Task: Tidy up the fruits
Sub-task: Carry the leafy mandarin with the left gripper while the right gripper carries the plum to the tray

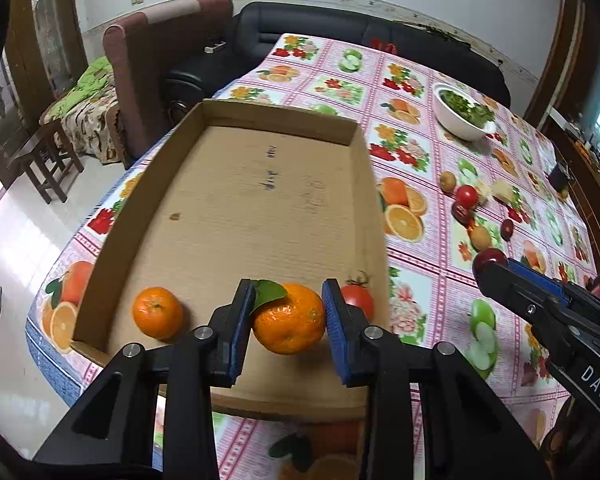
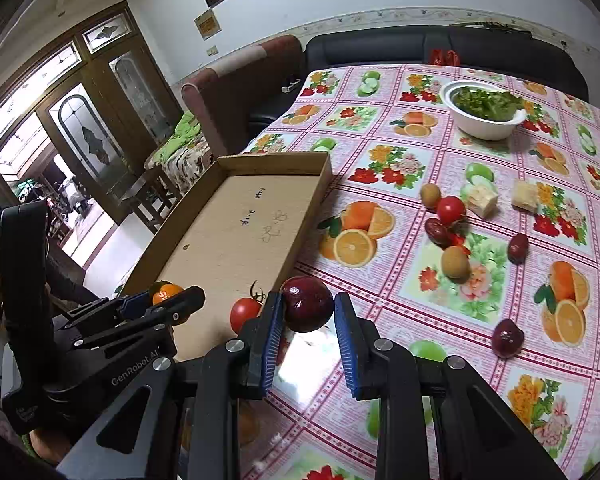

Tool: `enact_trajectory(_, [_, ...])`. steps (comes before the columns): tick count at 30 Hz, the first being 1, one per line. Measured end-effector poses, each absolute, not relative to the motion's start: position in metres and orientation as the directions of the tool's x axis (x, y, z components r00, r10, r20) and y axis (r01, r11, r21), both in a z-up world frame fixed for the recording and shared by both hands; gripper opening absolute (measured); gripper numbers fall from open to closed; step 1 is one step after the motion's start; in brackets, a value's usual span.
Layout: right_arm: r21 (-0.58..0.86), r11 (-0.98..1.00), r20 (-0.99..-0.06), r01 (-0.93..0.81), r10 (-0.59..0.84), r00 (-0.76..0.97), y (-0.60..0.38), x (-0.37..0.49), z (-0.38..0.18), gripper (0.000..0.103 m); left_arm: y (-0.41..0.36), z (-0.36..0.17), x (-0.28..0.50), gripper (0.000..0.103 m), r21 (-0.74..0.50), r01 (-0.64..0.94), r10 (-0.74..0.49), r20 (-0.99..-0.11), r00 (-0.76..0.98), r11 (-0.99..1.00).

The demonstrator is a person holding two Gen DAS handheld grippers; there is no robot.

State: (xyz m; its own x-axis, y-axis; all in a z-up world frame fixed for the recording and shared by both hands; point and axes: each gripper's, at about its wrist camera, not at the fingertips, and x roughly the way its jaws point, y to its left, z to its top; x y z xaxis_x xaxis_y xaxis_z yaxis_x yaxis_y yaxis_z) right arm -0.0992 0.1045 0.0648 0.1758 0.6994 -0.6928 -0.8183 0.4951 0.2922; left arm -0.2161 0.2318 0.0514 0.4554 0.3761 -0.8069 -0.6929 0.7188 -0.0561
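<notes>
Your cardboard tray (image 1: 260, 120) holds a loose mandarin (image 1: 157, 312) and a tomato (image 1: 358, 298). Your left hand-held gripper (image 1: 286, 312) clamps a leafy mandarin (image 1: 290, 320) above it. Your right hand-held gripper (image 2: 307, 320), marked "DAS", grips a dark plum (image 2: 307, 309) beside the tray, over the worktop (image 2: 420, 320).

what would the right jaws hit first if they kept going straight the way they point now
Probably the cardboard tray: the right gripper, shut on a dark red plum, points down toward the tray's near right wall, beside a tomato inside. Depth is unclear, so the tablecloth beside that wall might come first.
</notes>
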Motion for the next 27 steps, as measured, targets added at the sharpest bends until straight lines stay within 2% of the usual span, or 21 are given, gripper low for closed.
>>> enact_trajectory(9, [0.293,0.465,-0.699,-0.836,0.701,0.145,0.127,-0.104,0.062,0.027,0.258,0.045,-0.231,0.032,-0.080,-0.726,0.369,-0.820,0.438,0.683])
enact_trajectory(15, [0.309,0.407,-0.694,-0.859,0.714,0.089,0.157,-0.111,0.062,0.027,0.253,0.037,-0.231,0.032,-0.128,-0.678,0.288,-0.837,0.465,0.724])
enact_trajectory(27, [0.285,0.330,-0.770,-0.900,0.638,-0.010,0.237,-0.121,0.028,0.027,0.250,0.015,-0.222,0.032,-0.132,-0.640,0.206,-0.881,0.426,0.757])
